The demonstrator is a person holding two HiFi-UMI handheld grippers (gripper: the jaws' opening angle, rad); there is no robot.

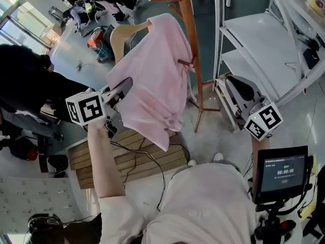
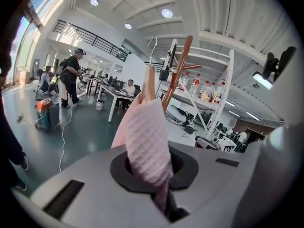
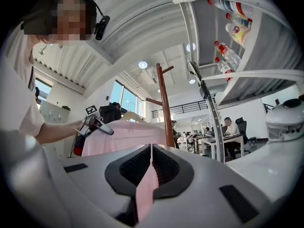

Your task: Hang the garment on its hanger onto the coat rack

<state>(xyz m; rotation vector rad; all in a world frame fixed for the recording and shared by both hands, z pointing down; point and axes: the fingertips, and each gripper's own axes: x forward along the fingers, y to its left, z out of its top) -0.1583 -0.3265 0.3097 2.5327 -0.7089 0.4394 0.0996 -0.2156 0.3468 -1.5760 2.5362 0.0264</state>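
Status: hang not done; carry/approach stage, by my reading.

- Garment [image 1: 152, 80]: pink, draped on a wood hanger [image 1: 122, 34], held up in the air just beside the rack [image 1: 189, 19]. Fabric hangs against the pole side; a lower peg shows at its edge.
- Hook [image 2: 151, 45]: in the left gripper view it stands free, near the rack's upper pegs. No peg seen through it.
- L gripper [image 1: 122, 88]: jaws closed tight on a fold of the garment, and that pinch carries the load.
- R gripper [image 3: 151, 160]: jaws together and well apart from the garment. A thin pink sliver shows in the seam; can't tell what it is.

Done: garment is on the hanger, lifted, and brought to the rack.
Left: raise and steer the hook over a peg, settle it, release, check it hangs level.
Risk (judgement): grip is on cloth, not on the hanger, so the hanger may swing or slip during the reach.
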